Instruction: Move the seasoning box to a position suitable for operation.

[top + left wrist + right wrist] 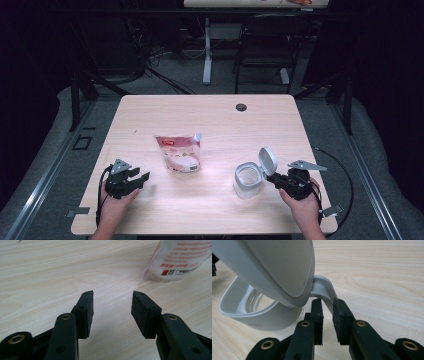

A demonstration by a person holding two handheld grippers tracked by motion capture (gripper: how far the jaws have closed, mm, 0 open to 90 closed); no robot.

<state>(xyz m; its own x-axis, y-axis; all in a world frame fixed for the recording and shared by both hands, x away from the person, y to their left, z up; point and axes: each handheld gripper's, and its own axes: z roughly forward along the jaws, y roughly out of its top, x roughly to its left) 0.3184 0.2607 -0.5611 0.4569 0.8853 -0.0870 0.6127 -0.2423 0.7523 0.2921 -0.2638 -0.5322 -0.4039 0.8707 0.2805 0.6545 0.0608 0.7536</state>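
Gripping the jar (247, 181) by its handle (323, 288) at the table's (210, 115) right, our right gripper (327, 305) should pinch firmly; our left gripper (112, 305) rests wide, empty, beside 1 pouch (180, 153).

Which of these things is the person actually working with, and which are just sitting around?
In use: white container with its flip lid open, right gripper at the lid's hinge tab; pouch nearby; left gripper open.

Lying about: chair, floor cables.
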